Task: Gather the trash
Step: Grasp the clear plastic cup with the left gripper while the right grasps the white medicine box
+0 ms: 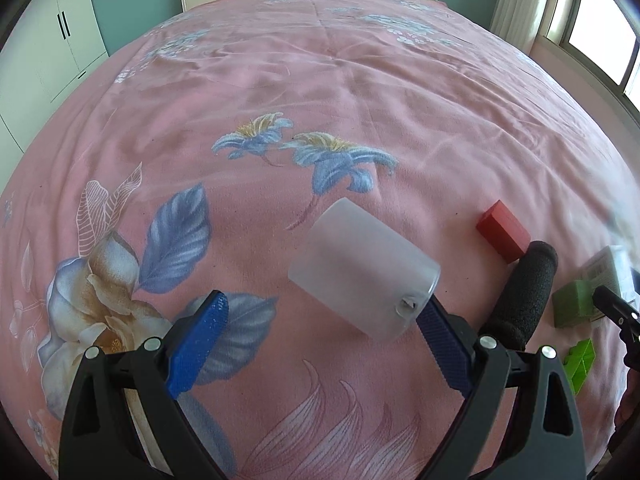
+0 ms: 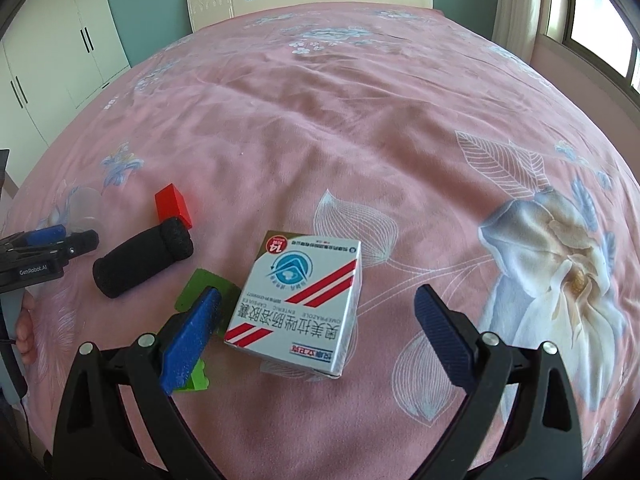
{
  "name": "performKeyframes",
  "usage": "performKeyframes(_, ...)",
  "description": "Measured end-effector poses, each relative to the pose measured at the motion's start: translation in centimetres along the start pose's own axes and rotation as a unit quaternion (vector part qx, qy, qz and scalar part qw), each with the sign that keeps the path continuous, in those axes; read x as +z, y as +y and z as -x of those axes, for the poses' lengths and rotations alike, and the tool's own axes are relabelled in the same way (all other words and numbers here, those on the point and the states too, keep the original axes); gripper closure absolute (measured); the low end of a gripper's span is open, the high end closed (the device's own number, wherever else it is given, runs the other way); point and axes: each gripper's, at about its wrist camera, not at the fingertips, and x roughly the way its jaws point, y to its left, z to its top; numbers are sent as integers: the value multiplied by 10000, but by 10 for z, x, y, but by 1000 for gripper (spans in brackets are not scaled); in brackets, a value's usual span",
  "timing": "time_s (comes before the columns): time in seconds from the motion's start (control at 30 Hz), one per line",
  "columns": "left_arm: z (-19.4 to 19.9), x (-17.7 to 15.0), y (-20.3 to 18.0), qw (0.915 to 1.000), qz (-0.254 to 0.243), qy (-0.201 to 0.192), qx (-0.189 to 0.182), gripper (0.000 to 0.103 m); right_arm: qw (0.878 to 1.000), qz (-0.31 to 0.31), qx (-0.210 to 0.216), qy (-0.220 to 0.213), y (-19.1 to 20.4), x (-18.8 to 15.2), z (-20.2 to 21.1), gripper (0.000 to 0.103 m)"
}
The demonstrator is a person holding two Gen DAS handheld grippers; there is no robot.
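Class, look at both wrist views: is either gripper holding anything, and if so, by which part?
Nothing is held. The left gripper is open around the frosted cup; the right gripper is open around the medicine box.

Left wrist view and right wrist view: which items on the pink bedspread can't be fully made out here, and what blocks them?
- White printed medicine box: left wrist view, blurred and cut off near the right edge.
- Frosted translucent plastic cup: right wrist view, small, pale, partly behind the left gripper.
- Green foam block: right wrist view, partly hidden behind the right gripper's blue finger.
- Bright green plastic piece: left wrist view, partly hidden behind the gripper frame; shape unclear.
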Motion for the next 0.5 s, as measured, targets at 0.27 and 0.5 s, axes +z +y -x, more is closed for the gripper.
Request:
performKeyframes(0.27, -12, 9, 4, 9997, 31, -50, -227, 8, 10000, -36, 58, -8, -4, 3, -5, 8)
performKeyframes(0.5, -17, 19, 5, 9995, 72, -103, -294, 9, 9999, -3, 104, -25, -7, 4, -8, 16)
